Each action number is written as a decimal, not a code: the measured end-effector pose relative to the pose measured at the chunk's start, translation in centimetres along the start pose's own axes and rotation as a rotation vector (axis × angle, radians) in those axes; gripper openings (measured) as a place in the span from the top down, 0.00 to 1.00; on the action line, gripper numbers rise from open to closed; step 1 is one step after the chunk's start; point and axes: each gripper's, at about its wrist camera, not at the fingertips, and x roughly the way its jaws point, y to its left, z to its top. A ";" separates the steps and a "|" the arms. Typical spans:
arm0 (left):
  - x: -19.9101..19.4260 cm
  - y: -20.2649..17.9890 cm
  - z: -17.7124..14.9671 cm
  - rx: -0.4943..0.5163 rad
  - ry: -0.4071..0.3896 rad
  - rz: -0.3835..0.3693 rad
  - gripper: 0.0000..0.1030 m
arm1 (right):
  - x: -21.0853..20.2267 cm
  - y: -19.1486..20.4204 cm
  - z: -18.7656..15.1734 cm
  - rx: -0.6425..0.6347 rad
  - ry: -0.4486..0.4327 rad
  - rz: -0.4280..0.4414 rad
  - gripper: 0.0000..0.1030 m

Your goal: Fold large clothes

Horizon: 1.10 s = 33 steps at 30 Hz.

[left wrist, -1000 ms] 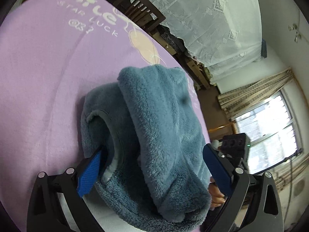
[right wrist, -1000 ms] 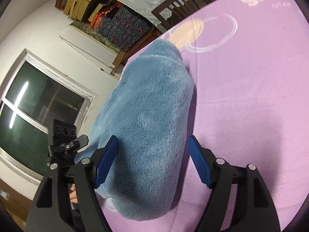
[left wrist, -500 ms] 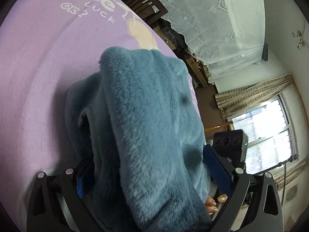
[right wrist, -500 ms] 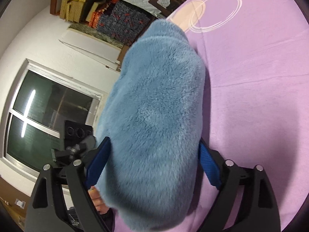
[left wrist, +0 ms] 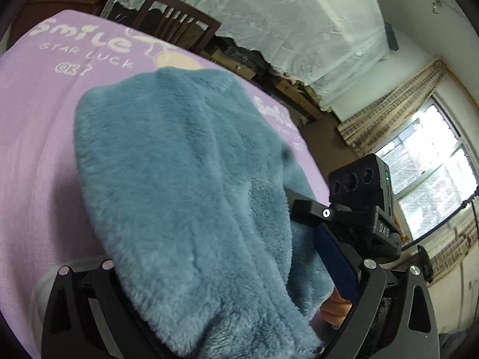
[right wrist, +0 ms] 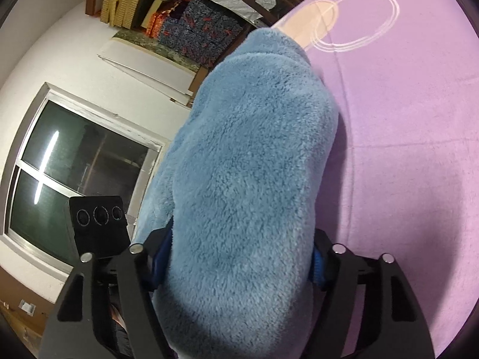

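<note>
A thick blue fleece garment, folded into a bundle, fills the middle of both views; it also shows in the right wrist view. It is raised off the purple sheet. My left gripper has the bundle between its jaws; its left pad is hidden by fleece. My right gripper is closed on the bundle's near end, with blue pads pressed into both sides. Each view shows the other gripper's camera block beside the bundle.
The purple sheet with white lettering and a ring print covers the surface. A dark wooden chair stands behind it. Lace curtain, stacked boxes and windows lie beyond the surface edge.
Both grippers pushed in around the folded fleece, closed on its sides and lifted it off the sheet. The two grippers came nearer each other.
</note>
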 end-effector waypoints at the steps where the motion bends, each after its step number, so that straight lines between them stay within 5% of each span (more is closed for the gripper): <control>1: -0.4 -0.3 0.0 0.000 -0.011 -0.015 0.04 | -0.2 0.3 -0.1 -0.001 -0.003 0.019 0.37; 12: -9.3 -6.5 -3.0 0.066 -0.150 -0.002 0.04 | -4.0 6.2 -2.6 -0.031 -0.015 0.204 0.38; 21: -16.5 -11.5 -10.2 0.130 -0.218 0.087 0.04 | -7.5 12.5 -9.2 -0.102 -0.004 0.292 0.37; 33: -16.9 -7.1 -18.6 0.052 -0.152 0.127 0.04 | -6.2 12.4 -19.8 -0.071 0.092 0.295 0.36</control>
